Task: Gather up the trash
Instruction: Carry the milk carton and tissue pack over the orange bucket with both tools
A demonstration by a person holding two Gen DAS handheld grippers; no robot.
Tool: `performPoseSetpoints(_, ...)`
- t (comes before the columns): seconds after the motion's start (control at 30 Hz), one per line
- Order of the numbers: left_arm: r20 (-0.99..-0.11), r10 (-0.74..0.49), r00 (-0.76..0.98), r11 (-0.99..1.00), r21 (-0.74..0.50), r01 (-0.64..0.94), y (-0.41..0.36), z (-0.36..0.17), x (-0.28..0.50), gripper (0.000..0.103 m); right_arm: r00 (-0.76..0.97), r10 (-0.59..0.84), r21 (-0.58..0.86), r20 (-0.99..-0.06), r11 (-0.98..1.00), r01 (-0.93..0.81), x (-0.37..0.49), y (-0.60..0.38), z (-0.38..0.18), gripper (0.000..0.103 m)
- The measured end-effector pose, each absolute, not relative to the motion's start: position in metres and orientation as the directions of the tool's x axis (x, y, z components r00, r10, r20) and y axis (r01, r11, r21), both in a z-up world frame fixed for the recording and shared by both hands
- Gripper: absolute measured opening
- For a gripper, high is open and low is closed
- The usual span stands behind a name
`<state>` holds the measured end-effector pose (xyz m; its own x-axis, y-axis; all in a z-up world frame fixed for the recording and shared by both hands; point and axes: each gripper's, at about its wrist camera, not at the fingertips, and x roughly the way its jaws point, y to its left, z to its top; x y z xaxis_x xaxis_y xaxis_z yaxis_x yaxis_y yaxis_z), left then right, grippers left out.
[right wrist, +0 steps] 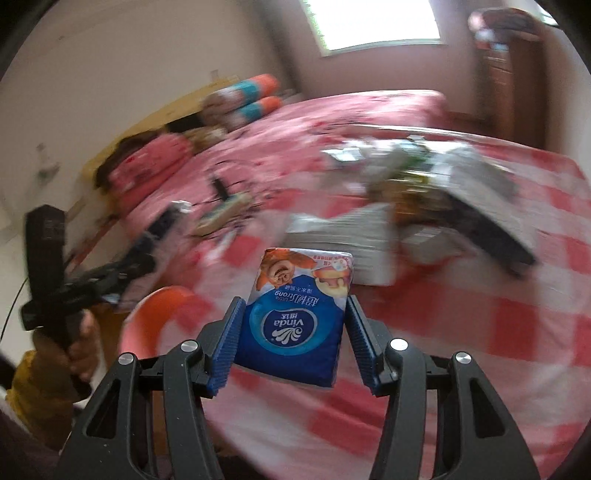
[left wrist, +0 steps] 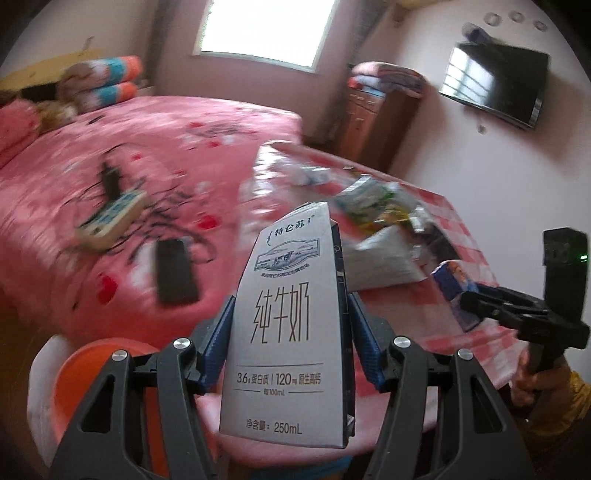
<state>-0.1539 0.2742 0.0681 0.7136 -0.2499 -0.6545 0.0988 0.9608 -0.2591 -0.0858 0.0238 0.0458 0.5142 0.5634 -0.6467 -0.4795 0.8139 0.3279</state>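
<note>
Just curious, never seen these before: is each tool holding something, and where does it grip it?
Left tool pinches a milk carton by its narrow sides. Right tool pinches a tissue pack by its side edges.

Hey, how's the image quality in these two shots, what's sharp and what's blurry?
Left wrist view: milk carton sharp between the left gripper fingers, bed and table clutter motion-smeared, window blown out. Right wrist view: tissue pack sharp in the right gripper, the rest smeared; fisheye bends both.

Bright window (left wrist: 264, 31) above pink-quilted bed (left wrist: 147, 155), wall-mounted television (left wrist: 495, 85)
</note>
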Motion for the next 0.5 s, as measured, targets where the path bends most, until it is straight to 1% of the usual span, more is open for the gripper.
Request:
performPoseSetpoints(0.13, -0.686, -0.125, 0.717, 0.974, -0.223, -0.043, 0.318, 0.051, -0.180, 0.061, 0.425, 0.635, 0.326, -0.645, 0.731, -0.599, -0.093, 0.082, 0.049, 0.056)
performPoseSetpoints(0.2, -0.698, -0.083, 0.711, 0.971, -0.216, -0.100, 0.335, 0.043, -0.190, 0.061, 0.374, 0.661, 0.320, -0.650, 0.685, -0.655, -0.097, 0.115, 0.049, 0.056)
performPoseSetpoints(0.3, -0.714, -0.030, 0.699, 0.955, -0.228, -0.192, 0.363, 0.027, -0.205, 0.061, 0.320, 0.687, 0.311, -0.653, 0.628, -0.713, -0.103, 0.152, 0.047, 0.056)
performPoseSetpoints(0.5, -0.745, 0.038, 0.666, 0.925, -0.225, -0.305, 0.391, -0.001, -0.222, 0.061, 0.233, 0.713, 0.290, -0.662, 0.530, -0.797, -0.111, 0.228, 0.038, 0.056)
